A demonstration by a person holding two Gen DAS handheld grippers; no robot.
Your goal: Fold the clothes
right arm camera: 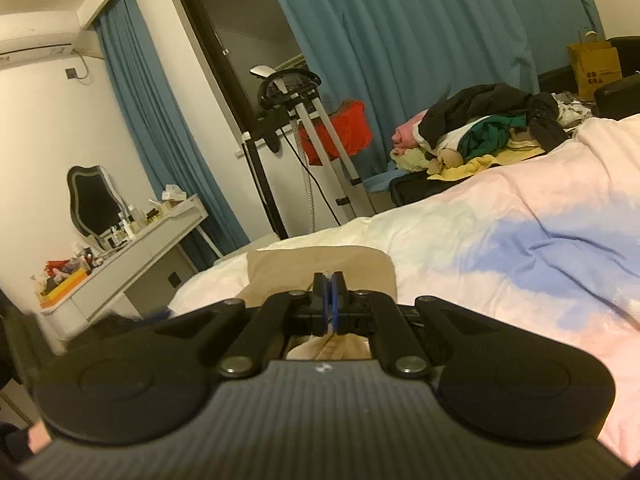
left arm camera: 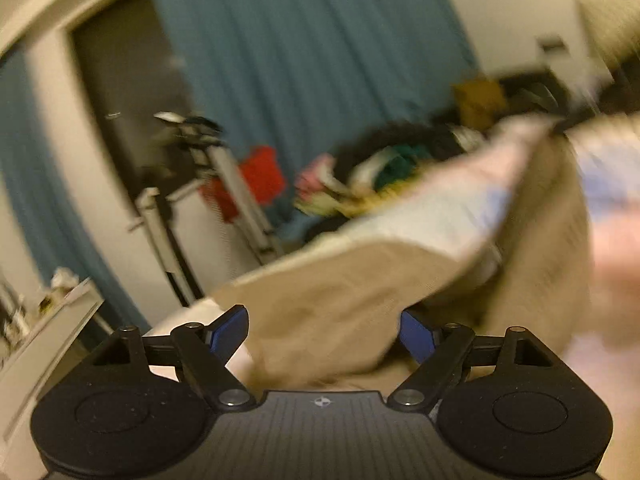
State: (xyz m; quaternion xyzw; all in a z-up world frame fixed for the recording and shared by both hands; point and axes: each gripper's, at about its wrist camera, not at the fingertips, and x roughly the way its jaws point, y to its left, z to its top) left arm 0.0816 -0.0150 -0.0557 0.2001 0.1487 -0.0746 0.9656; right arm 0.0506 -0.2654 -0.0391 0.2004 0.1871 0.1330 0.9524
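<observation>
I see a beige garment (right arm camera: 320, 266) lying rumpled on the bed's pastel duvet (right arm camera: 520, 240), one edge pinched up; from the left it looks lifted, blurred.

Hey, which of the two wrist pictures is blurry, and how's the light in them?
Left wrist view: motion-smeared, the beige cloth and clothes pile streaked, only the left tongs sharp. Right wrist view: crisp, the right tongs shut on the cloth, curtain folds clear. Both: dim warm indoor light, fisheye bending, dark corners.
</observation>
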